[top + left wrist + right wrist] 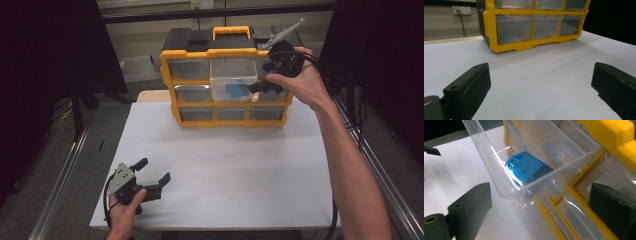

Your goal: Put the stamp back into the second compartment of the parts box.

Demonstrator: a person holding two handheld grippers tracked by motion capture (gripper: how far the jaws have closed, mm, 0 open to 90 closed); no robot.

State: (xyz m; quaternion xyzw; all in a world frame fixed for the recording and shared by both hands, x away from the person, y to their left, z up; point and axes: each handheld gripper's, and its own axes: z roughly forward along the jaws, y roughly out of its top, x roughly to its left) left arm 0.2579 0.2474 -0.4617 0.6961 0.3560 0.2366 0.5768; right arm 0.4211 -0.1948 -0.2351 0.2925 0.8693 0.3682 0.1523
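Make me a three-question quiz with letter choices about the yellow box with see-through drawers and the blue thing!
1. Where is the shiny blue plastic piece?
A. in the pulled-out clear plastic drawer
B. on the white table
C. in the left tool

2. What colour is the frame of the drawer cabinet?
A. red
B. yellow
C. green

3. How is the right tool?
A. shut on the drawer
B. lying on the table
C. open, at the drawer's front

Answers:
1 A, the blue piece lies on the drawer's floor.
2 B, yellow bars run round every drawer.
3 C, its two black jaws stand wide apart.
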